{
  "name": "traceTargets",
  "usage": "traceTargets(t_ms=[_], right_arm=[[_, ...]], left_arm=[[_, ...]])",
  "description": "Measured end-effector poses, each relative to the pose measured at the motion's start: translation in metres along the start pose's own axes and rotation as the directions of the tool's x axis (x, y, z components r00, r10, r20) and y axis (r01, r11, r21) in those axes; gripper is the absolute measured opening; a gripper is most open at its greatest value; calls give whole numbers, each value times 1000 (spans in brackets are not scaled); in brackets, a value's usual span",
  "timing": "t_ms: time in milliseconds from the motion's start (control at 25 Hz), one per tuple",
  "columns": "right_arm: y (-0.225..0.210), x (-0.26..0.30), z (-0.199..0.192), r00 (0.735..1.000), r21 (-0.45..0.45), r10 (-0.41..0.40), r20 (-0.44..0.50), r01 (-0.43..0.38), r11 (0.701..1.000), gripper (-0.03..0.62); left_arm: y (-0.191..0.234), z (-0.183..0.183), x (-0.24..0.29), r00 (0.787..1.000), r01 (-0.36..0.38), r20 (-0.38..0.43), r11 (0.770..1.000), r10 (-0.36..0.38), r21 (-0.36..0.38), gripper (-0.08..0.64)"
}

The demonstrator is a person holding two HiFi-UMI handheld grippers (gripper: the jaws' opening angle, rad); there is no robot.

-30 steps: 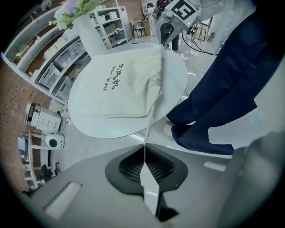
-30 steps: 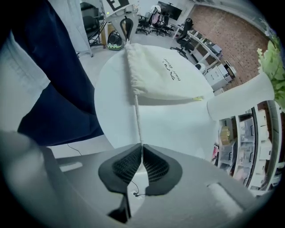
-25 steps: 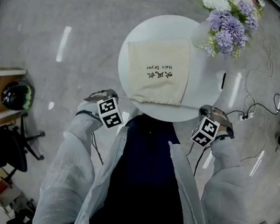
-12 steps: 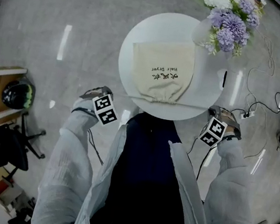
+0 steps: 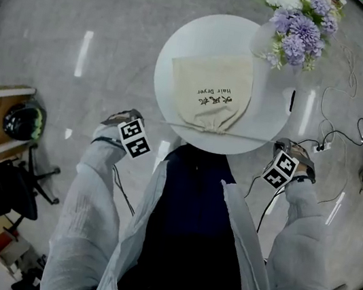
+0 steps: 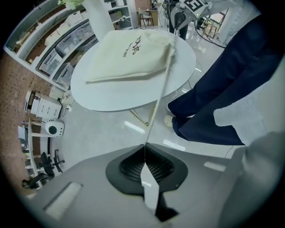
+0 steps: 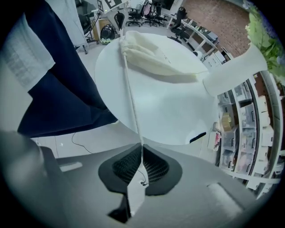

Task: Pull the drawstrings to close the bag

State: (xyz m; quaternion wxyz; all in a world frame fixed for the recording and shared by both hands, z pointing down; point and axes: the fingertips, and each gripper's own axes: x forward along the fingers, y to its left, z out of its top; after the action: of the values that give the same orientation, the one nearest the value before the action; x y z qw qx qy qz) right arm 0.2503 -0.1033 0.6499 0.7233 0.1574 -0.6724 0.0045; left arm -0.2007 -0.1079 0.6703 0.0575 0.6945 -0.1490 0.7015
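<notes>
Cream bag (image 5: 210, 90) lies on the round white worktop (image 5: 185, 38), its mouth bunched up at the edge nearest the person. Left tongs (image 6: 144, 147) are clamped on the left drawstring (image 6: 160, 93) and right tongs (image 7: 142, 146) on the right drawstring (image 7: 130, 89). Both cords run taut off opposite sides. Purple flowers (image 5: 298, 26) sit at the far edge.

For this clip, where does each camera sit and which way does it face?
Head view: on the person's head, facing steeply down at the table and bag; both sleeves, left tongs and right tongs show.
Left gripper view: on the left tongs, looking along shut jaws and the taut left drawstring to the bag; dark trousers show.
Right gripper view: on the right tongs, looking along shut jaws and the right drawstring to the bag; trousers show.
Shared: both gripper views see the bag's gathered mouth, from opposite sides.
</notes>
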Motion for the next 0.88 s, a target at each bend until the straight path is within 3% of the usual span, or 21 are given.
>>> traceTargets(t_ms=[240,360,480,560,680,880], right_arm=[[-14,-16,15,997,-6,-79,20,79,997,18],[-28,-33,27,989,89,-112,95,104,991,20],[-40,-53,43,972,212,-131,194,89,973,20],[-43,-66,57,955,302,-122,271,36,953,20],[-48,-86,80,913,417,-109,394,-72,906,20],[-58,-116,121,801,511,-134,583,-234,827,20]], left_arm=[[14,3,-8,997,-73,-35,996,75,45,26],[20,22,-27,997,-42,54,995,46,-86,26],[21,46,-53,982,36,188,982,-1,-183,26],[21,63,-71,958,109,283,967,-40,-230,28],[19,90,-94,899,231,429,927,-87,-297,28],[29,131,-123,802,319,595,884,-59,-343,28]])
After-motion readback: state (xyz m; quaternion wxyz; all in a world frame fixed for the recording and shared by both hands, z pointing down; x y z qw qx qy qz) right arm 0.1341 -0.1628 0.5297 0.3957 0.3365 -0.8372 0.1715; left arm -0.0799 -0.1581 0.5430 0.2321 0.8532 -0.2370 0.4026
